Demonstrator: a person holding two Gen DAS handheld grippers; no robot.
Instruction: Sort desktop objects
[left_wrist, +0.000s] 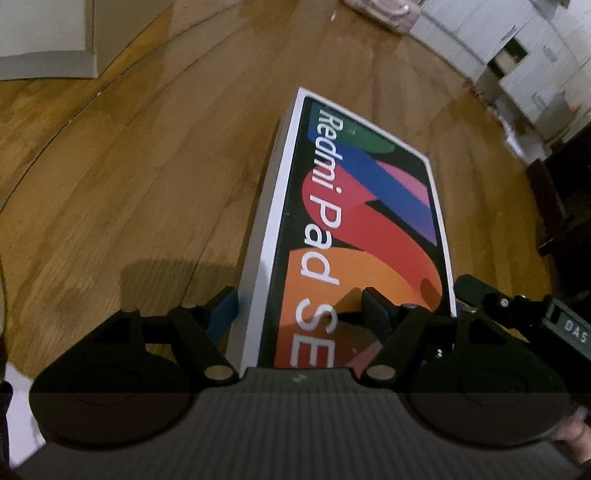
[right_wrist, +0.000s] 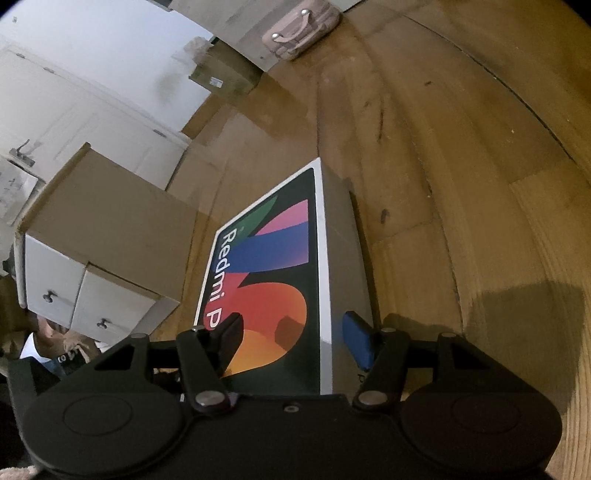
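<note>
The wooden desk (left_wrist: 129, 184) carries the Redmi Pad SE box (left_wrist: 369, 221) lying flat, picture side up, its near end between both tools, likely so two hands can lift or shift so wide a thing evenly. The left gripper (left_wrist: 301, 306) straddles the box's left near corner and the right gripper (right_wrist: 293, 336) its right one; whether either pair of jaws actually presses on the box I cannot tell

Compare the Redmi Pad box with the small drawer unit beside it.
The Redmi Pad box has a black lid with colourful shapes and a white border; the drawer unit has a plain brown top and white fronts with dark knobs. The box is thin and flat; the unit stands taller. Both are rectangular.
</note>
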